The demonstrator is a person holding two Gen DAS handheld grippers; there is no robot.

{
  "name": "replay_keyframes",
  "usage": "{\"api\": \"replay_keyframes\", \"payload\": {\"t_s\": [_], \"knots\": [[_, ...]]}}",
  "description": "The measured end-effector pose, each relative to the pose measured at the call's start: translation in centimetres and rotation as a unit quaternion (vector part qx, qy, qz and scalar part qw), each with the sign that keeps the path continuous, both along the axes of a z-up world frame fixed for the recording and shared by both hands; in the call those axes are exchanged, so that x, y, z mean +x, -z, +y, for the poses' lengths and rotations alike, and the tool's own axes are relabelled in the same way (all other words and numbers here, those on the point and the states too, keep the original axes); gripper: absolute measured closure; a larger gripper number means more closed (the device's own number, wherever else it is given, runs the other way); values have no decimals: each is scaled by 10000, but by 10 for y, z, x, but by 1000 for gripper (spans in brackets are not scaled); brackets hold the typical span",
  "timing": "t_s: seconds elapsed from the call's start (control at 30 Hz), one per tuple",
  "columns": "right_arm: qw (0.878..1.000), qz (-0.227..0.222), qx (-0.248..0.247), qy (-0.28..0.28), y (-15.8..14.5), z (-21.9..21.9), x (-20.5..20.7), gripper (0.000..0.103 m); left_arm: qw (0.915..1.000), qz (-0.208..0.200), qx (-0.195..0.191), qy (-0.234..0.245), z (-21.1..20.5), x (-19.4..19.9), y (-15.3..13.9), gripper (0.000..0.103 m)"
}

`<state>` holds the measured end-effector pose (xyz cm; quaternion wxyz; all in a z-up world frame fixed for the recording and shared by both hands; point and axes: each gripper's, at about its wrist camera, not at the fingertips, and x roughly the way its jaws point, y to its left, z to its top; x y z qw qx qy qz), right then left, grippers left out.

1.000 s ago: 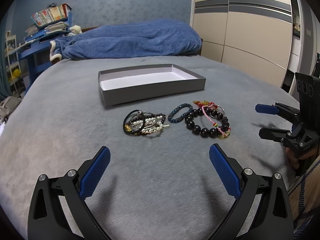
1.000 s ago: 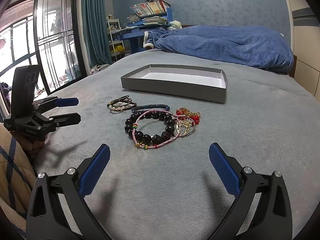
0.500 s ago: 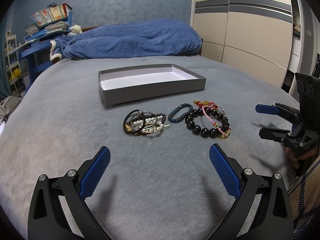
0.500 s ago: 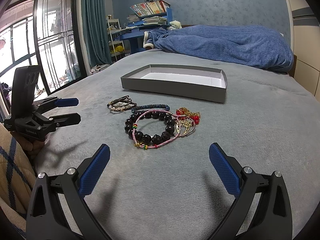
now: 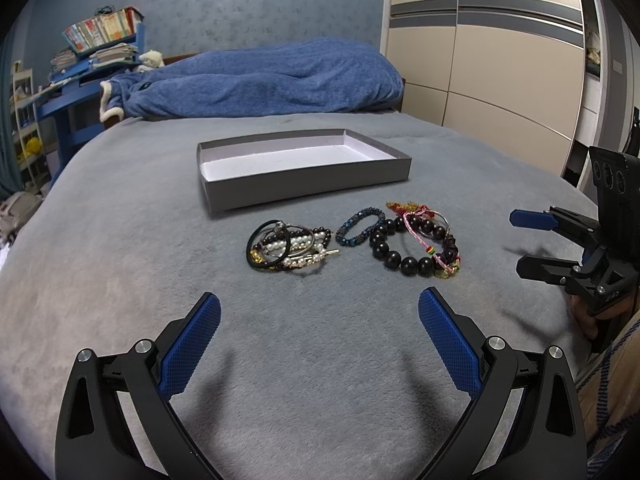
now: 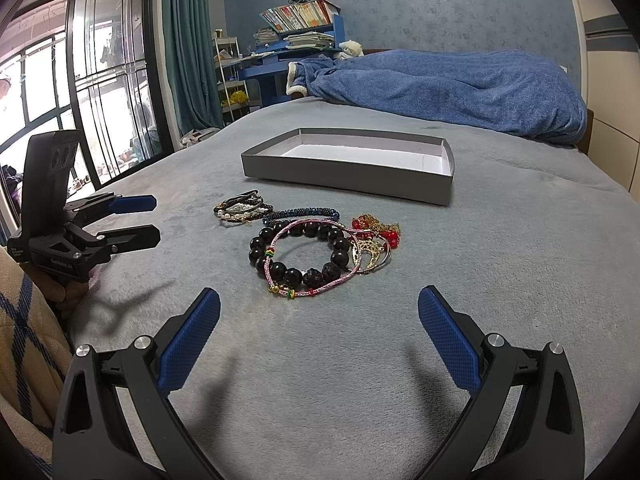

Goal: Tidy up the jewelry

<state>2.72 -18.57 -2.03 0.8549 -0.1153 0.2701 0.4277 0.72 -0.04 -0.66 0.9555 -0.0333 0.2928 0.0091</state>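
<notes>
Jewelry lay in two small heaps on the grey bed cover (image 5: 120, 280), just before an empty grey box (image 5: 308, 178): a pearl-and-cord tangle (image 5: 286, 249) and a black-bead bracelet pile (image 6: 308, 254). Both the left gripper (image 5: 319, 332) and right gripper (image 6: 319, 332) hovered spread wide, holding nothing (each faced its nearer heap, straight ahead).

Left wrist view: box (image 5: 304, 184) on bed (image 5: 120, 280) at 12 o'clock. Bracelet cluster (image 5: 286, 249) before it at 11; beaded bracelet (image 5: 412, 246) at 1, small bracelet (image 5: 359, 227) between. Blanket (image 5: 256, 76) behind box.
</notes>
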Motion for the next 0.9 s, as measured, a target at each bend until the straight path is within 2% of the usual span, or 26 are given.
{"api": "replay_keyframes", "payload": {"t_s": [0.3, 0.7, 0.9], "knots": [[9999, 103, -35, 77, 1, -1, 4, 5, 9999, 77, -112, -42, 5, 3, 2, 5], [9996, 217, -32, 166, 0, -3, 6, 5, 9998, 142, -101, -29, 4, 3, 3, 5], [9989, 423, -5, 215, 2, -5, 13, 5, 9998, 177, -35, 37, 3, 6, -3, 7]]}}
